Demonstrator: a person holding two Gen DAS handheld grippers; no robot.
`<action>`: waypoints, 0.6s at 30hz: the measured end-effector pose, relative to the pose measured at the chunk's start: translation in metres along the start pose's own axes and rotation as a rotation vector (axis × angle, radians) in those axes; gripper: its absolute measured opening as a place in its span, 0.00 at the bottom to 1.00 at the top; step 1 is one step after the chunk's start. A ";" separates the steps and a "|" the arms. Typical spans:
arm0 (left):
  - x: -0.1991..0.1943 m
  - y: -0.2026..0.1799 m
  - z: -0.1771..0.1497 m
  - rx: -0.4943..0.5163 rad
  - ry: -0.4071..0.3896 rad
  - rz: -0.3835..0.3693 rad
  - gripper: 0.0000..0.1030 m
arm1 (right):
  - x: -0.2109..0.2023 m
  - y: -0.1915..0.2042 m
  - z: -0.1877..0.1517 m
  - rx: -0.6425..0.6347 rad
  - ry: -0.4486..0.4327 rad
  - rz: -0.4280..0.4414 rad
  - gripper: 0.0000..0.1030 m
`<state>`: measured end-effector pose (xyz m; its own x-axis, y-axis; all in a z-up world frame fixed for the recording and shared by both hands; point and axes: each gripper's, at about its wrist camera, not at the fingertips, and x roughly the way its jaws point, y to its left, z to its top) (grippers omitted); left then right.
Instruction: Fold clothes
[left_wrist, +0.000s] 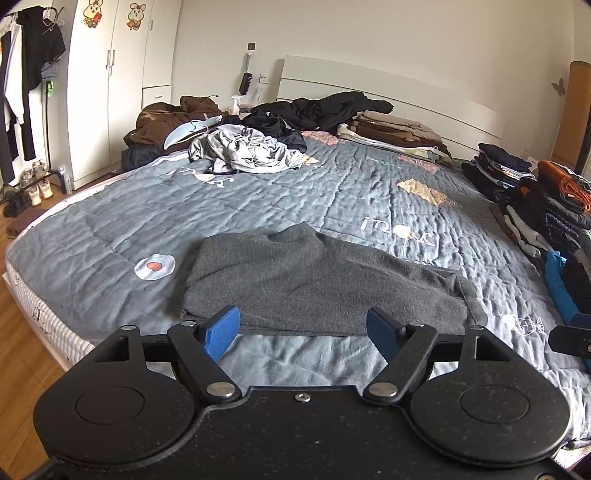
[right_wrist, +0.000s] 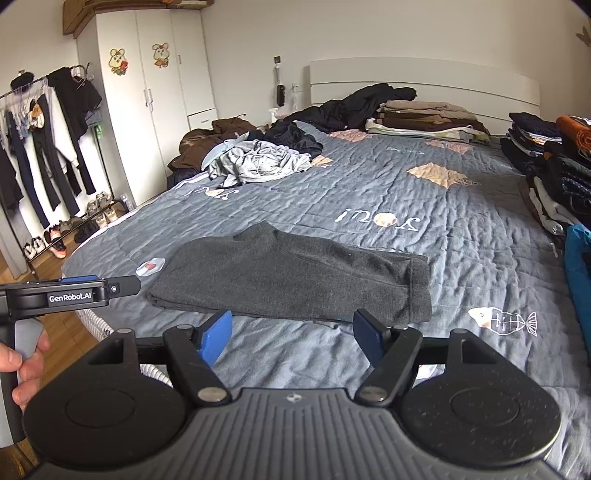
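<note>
A dark grey sweater (left_wrist: 314, 284) lies folded flat on the grey-blue quilt (left_wrist: 110, 229), collar towards the headboard; it also shows in the right wrist view (right_wrist: 295, 277). My left gripper (left_wrist: 303, 332) is open and empty, just short of the sweater's near edge. My right gripper (right_wrist: 291, 336) is open and empty, also just short of the near edge, towards the cuffed end. The left gripper's side (right_wrist: 74, 291) shows at the left of the right wrist view, held by a hand.
A heap of unfolded clothes (left_wrist: 243, 147) lies at the far left of the bed. Folded stacks sit by the headboard (left_wrist: 395, 133) and along the right edge (left_wrist: 546, 206). A wardrobe (right_wrist: 147, 92), clothes rail (right_wrist: 44, 147) and shoes stand left of the bed.
</note>
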<state>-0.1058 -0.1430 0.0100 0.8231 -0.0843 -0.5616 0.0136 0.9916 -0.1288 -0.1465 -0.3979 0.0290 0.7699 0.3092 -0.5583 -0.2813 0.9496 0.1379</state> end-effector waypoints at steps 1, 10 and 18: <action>0.001 -0.001 0.000 0.005 0.002 -0.003 0.73 | 0.000 -0.001 0.000 0.004 0.000 0.001 0.69; 0.009 -0.007 0.007 0.004 0.007 -0.022 0.73 | 0.001 -0.001 0.007 -0.007 0.007 -0.012 0.69; 0.025 0.005 0.003 -0.078 0.025 -0.020 0.74 | 0.014 -0.010 0.015 0.001 0.019 -0.014 0.70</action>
<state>-0.0830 -0.1394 -0.0022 0.8085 -0.1078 -0.5785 -0.0150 0.9790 -0.2034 -0.1246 -0.4023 0.0322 0.7627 0.2944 -0.5759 -0.2694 0.9541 0.1308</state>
